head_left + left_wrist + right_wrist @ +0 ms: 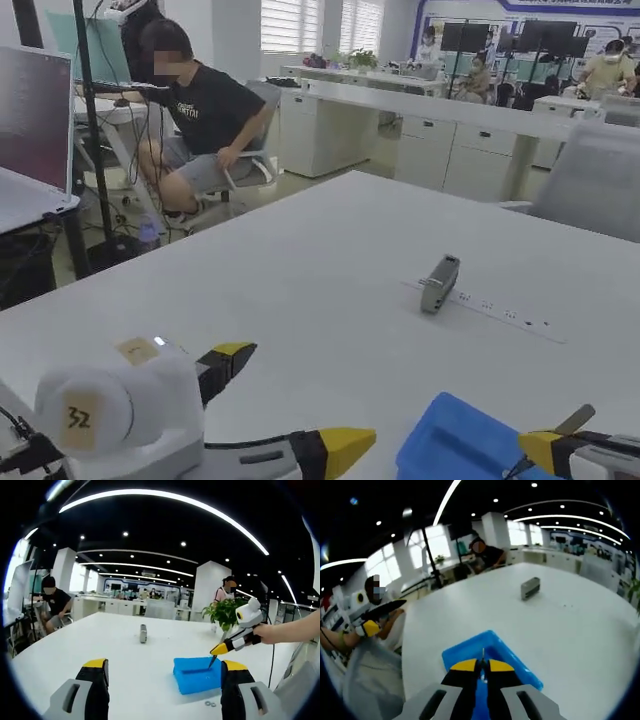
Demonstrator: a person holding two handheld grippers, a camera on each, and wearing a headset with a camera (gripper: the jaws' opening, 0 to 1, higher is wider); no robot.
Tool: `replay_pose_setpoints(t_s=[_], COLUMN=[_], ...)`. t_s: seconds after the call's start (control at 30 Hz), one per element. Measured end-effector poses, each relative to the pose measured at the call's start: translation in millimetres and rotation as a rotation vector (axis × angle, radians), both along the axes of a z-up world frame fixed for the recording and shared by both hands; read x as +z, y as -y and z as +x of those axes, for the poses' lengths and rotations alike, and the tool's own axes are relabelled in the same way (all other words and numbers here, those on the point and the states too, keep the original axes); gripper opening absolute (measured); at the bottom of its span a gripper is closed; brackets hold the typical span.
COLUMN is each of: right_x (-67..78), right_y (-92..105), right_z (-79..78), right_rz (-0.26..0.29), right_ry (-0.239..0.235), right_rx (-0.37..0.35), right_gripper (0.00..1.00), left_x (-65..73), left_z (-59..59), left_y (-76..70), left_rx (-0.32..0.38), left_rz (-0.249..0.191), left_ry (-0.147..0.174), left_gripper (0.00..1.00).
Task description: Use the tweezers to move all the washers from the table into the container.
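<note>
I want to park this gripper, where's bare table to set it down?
Bare table stretches between the left gripper and the grey block, and beyond the block. It's crowded at the blue container: the right gripper holds tweezers there, washers beside it.

- The table [330, 250] has a white, smooth top with a low, soft sheen.
- The container [197, 675] looks like blue plastic, smooth and slightly glossy.
- The washers [210, 703] look like grey metal; they are too small to judge the finish.
- The tweezers [578, 419] show a thin, dull grey metal tip.
- The left gripper [164, 666] and the right gripper [482, 666] have matt grey and black plastic shells with smooth yellow tips.
- The small block [439, 283] looks like grey metal with a satin finish.
</note>
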State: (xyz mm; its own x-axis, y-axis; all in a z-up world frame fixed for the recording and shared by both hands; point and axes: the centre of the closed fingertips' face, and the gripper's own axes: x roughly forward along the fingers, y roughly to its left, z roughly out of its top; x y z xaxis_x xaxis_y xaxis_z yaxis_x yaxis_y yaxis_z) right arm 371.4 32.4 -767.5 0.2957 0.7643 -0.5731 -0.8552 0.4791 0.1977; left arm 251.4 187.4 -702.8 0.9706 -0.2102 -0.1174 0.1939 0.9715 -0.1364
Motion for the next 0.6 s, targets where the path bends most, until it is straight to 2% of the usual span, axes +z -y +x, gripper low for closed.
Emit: replay_pose_setpoints(t_s=[0.1,0.2,0.23,0.3,0.37,0.43,0.5,0.6], right_x=[-10.3,-14.4,-14.2,-15.1,-16.0,-19.1,-24.7,-24.1], right_y=[-2.2,-5.3,-7.1,-9.2,-9.9,-11.0,-8.8,-11.5], right_z=[9.1,11.2,11.1,11.2,10.2,6.2,8.3,3.7], right_rz=[-0.027,-0.046,-0.043,-0.035,-0.039,-0.064,-0.087,-0.077], right_ry=[-0.017,-0.032,-0.031,-0.039,-0.037,-0.028,-0.021,-0.005], right_rx=[-0.029,-0.08,-0.098,-0.135,-0.154,-0.17,-0.188,-0.229], right_gripper=[0.03,0.03,0.03,0.03,0.03,0.03,0.03,0.03], left_x=[2.0,-4.4,-5.0,-7.4,-9.2,-9.9,-8.5,-10.2], left_z=[-1.0,-1.3,-1.4,-1.5,-2.0,-2.2,-2.5,-3.0], left_y=[-0.3,1.5,3.0,9.8,9.6,5.7,5.6,10.0], left_rx=[0.003,-0.008,-0.015,-0.049,-0.06,-0.064,-0.08,-0.104], left_rz=[-0.014,-0.015,-0.013,0.011,0.046,0.042,0.008,0.029], left_ry=[0.007,-0.028,-0.031,-0.043,-0.047,-0.041,-0.032,-0.033], left_gripper=[0.94,0.93,0.93,0.92,0.93,0.97,0.97,0.97])
